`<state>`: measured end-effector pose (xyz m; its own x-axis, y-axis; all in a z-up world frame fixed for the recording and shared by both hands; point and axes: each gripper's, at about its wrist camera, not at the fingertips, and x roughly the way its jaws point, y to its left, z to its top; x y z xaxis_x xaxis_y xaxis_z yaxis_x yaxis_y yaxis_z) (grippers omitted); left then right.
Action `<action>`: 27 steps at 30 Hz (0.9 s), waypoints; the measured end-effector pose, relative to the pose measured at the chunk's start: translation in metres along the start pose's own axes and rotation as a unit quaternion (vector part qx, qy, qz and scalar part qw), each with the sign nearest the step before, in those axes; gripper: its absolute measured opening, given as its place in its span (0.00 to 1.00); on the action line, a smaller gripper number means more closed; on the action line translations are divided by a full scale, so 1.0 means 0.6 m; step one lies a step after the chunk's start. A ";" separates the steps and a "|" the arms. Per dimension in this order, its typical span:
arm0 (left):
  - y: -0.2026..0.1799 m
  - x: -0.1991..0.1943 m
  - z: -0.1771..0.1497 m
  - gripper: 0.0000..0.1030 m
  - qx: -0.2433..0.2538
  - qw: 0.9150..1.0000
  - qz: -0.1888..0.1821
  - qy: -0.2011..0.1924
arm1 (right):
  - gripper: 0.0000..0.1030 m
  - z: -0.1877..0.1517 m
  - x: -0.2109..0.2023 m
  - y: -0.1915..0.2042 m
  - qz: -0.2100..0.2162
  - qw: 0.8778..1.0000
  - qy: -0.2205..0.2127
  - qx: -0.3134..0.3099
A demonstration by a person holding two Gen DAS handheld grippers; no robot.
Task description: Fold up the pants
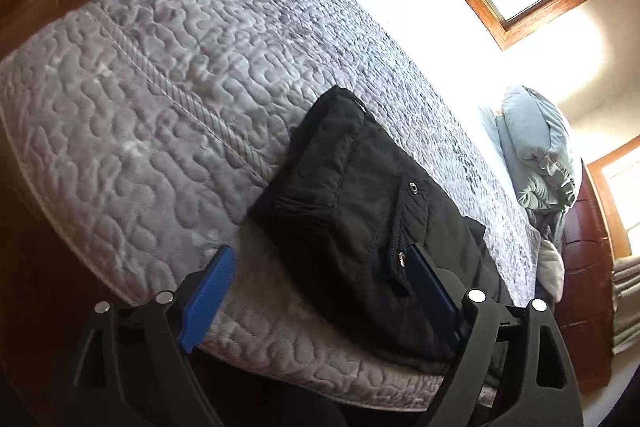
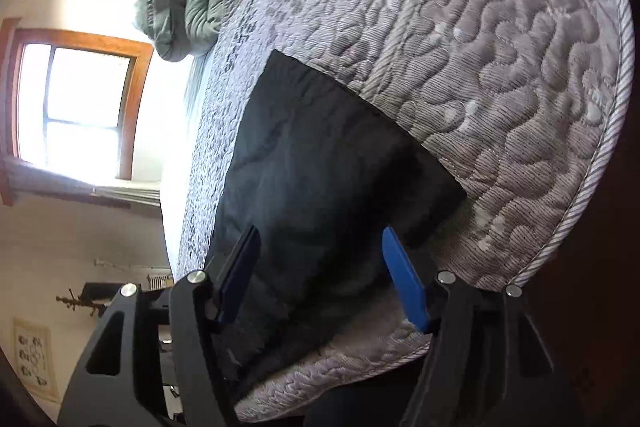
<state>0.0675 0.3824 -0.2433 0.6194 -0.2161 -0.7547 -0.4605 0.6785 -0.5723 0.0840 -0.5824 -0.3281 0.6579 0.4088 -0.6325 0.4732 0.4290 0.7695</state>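
Black woven-fabric pants (image 1: 360, 219), with metal snap studs (image 1: 413, 188) and a stitched pocket flap, are seen lying as a compact folded stack on the grey quilted bedspread (image 1: 160, 99) of the bed, close to its near edge. The left hand-held gripper (image 1: 320, 291) is released: its blue pads stand wide apart, one over bare quilt, the other over the near part of the stack by a snap; whether that pad touches the cloth cannot be told. The right hand-held gripper (image 2: 320, 279) is likewise released, its jaws straddling the near end of the dark fabric with nothing pinched. The fold is judged nearly or fully done. Risks from here: the stack sits near the mattress edge, so a pad dragged back across it could pull the top layer open or slide the bundle off the bed. If a pad snags the pocket flap or a snap during withdrawal, the top layer could be lifted and the fold spoiled. If another fold is wanted, a grip taken on only the top layer would let the lower layers lag and skew. The slick-looking cloth may slip on the bumpy quilt. A crumpled grey-green blanket (image 1: 536, 151) lies well apart at the far end and poses no obstruction. No brand, label or readable writing is visible on the pants, the bedspread or the grippers; a framed print on the far wall in the right wrist view is too small to be read.
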 end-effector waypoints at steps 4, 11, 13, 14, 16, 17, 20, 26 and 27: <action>-0.018 0.044 0.004 0.84 -0.012 1.000 -0.001 0.023 | 0.62 0.009 0.018 -0.017 0.004 0.999 -0.007 0.032; -0.044 0.084 0.012 0.25 0.004 0.998 0.022 0.051 | 0.62 0.026 0.029 -0.025 0.010 0.998 -0.015 0.056; -0.047 0.089 0.014 0.16 0.007 0.998 0.027 0.056 | 0.56 0.032 0.032 -0.024 0.012 0.998 -0.017 0.057; -0.049 0.091 0.016 0.15 0.006 0.998 0.027 0.056 | 0.49 0.035 0.034 -0.021 0.008 0.998 -0.015 0.054; -0.053 0.090 0.023 0.12 0.004 0.998 0.026 0.055 | 0.12 0.036 0.039 -0.019 0.004 0.999 -0.008 0.048; -0.056 0.088 0.027 0.12 0.004 0.998 0.024 0.053 | 0.10 0.035 0.038 -0.016 0.001 0.999 -0.010 0.045; -0.060 0.072 0.043 0.11 0.000 0.999 0.012 0.046 | 0.06 0.020 0.025 0.007 -0.004 1.000 -0.017 0.016; -0.061 0.063 0.061 0.11 0.010 0.999 0.015 0.046 | 0.06 -0.011 0.010 0.004 -0.021 1.000 -0.018 -0.003; -0.059 0.067 0.058 0.11 0.014 0.998 0.021 0.050 | 0.06 -0.012 0.010 -0.001 -0.022 1.000 -0.018 0.000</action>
<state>0.1308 0.3742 -0.2420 0.5336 -0.2550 -0.8064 -0.4658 0.7073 -0.5318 0.0830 -0.5745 -0.3330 0.6566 0.3609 -0.6623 0.5025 0.4455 0.7410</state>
